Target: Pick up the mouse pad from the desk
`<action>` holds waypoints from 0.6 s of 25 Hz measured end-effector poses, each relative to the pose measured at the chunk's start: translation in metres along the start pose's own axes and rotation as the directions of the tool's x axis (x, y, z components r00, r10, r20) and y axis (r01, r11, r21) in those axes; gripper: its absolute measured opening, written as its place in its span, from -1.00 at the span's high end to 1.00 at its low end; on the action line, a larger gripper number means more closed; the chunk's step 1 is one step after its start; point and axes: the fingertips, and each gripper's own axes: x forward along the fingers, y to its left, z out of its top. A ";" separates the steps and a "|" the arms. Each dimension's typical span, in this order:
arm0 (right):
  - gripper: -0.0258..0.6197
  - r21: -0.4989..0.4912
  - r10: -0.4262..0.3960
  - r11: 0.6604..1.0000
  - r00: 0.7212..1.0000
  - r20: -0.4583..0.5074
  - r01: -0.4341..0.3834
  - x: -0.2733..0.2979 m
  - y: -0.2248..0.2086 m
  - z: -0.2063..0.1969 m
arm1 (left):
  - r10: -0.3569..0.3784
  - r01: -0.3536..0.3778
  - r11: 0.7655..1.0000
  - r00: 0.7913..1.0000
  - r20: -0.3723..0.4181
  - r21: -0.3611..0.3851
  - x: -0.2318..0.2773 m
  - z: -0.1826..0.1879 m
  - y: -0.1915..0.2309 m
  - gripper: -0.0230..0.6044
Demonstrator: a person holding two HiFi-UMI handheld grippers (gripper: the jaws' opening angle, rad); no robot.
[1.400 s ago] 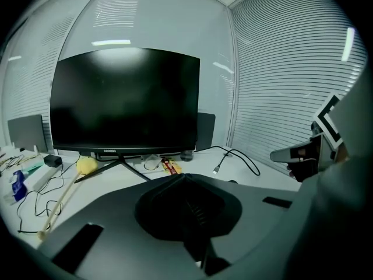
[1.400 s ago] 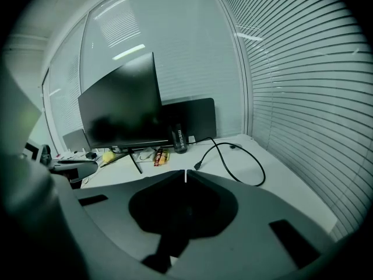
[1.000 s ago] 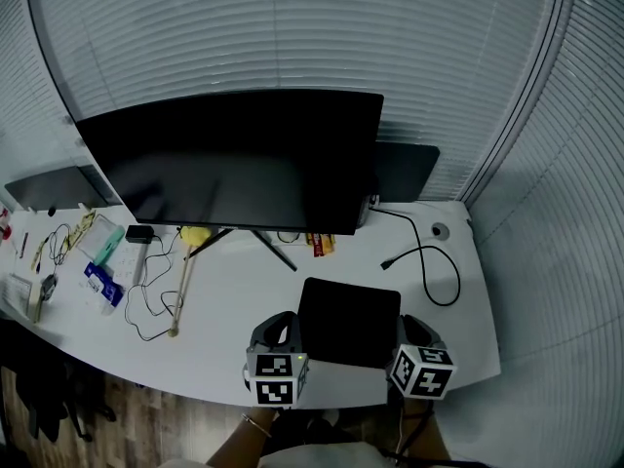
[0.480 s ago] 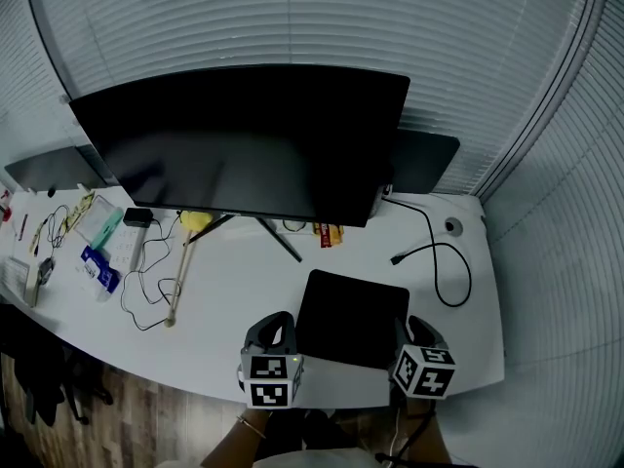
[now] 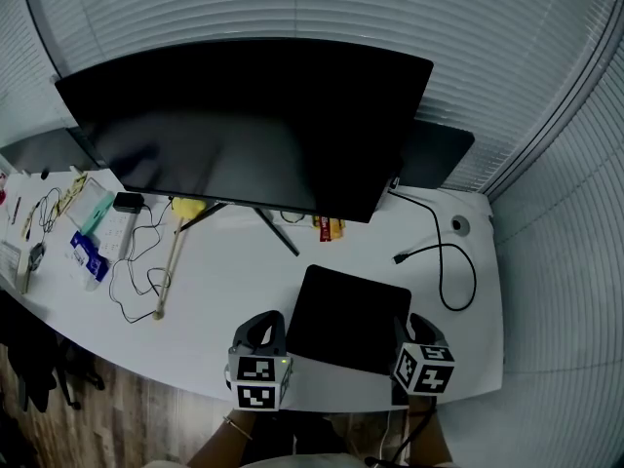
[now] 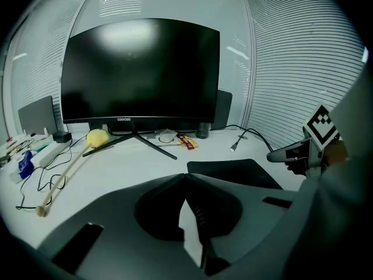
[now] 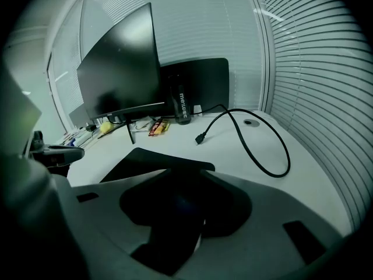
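Mouse pad (image 5: 346, 317): a plain black, thin rectangle with rounded corners. It lies flat and slightly askew on the white surface (image 5: 234, 291). The left hand-held gripper (image 5: 261, 331) sits just beside the pad's near left corner, jaws closed tip to tip with nothing between them. The right hand-held gripper (image 5: 409, 331) is at the pad's near right corner. Its jaws have just been opening and stand apart, with the pad's dark edge in the gap, unclamped.

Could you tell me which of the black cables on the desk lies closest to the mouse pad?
The thick cable looping right of the mouse pad, loose plug toward it; the thin tangled cable lies far left.
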 end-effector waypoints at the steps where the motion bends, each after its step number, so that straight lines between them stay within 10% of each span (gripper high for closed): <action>1: 0.43 -0.007 -0.001 1.000 1.000 -0.005 0.001 0.003 -0.002 0.000 | -0.003 0.003 1.000 1.000 0.000 -0.003 0.000 0.000 0.001 0.87; 15: 0.41 -0.006 -0.001 1.000 0.999 -0.046 0.000 0.037 -0.018 -0.002 | 0.020 -0.019 1.000 0.999 -0.030 0.017 0.016 -0.003 0.007 0.87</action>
